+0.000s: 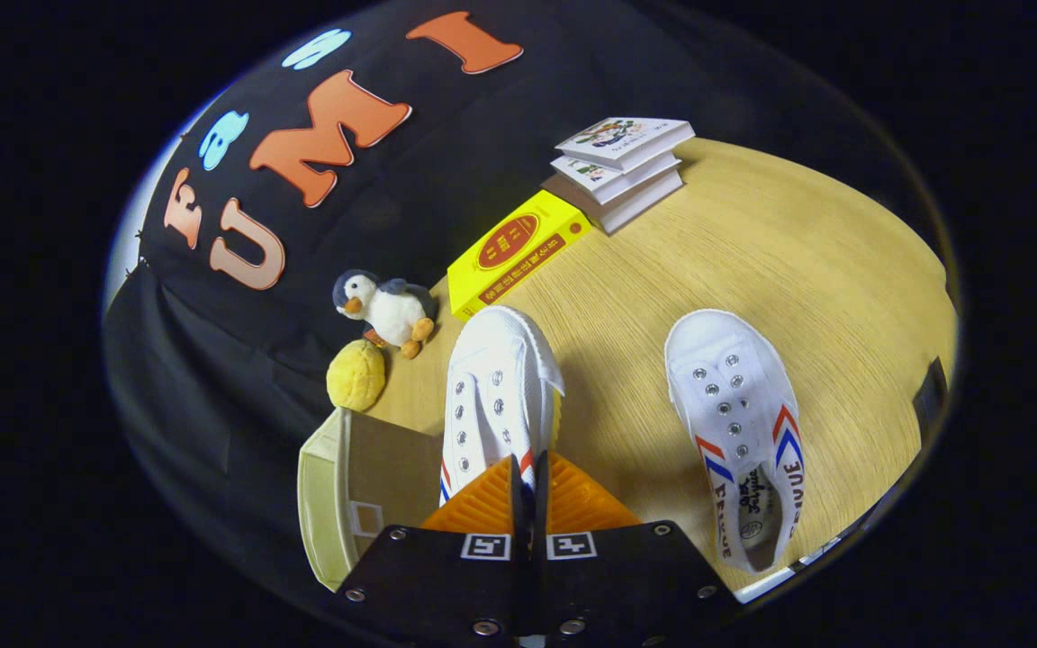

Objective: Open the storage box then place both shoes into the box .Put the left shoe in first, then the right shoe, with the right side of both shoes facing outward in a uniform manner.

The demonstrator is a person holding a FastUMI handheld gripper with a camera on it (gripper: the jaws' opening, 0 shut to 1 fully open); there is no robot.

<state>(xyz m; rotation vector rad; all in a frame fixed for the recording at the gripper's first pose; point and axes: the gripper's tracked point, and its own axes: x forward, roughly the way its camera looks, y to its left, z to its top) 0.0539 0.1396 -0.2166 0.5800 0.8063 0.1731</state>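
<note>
The claw (527,490) is clenched on the shoe (496,396), toe pointing up-frame; the open storage box (347,495) sits just left, at lower-left of frame.

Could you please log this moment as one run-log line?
gripper: shut on held shoe | held shoe: lifted, above box edge | other shoe: on table

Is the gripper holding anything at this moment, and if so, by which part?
Yes. The gripper is shut on the white shoe, apparently pinching its heel end; the exact contact is hidden. The other shoe lies on the table.
</note>
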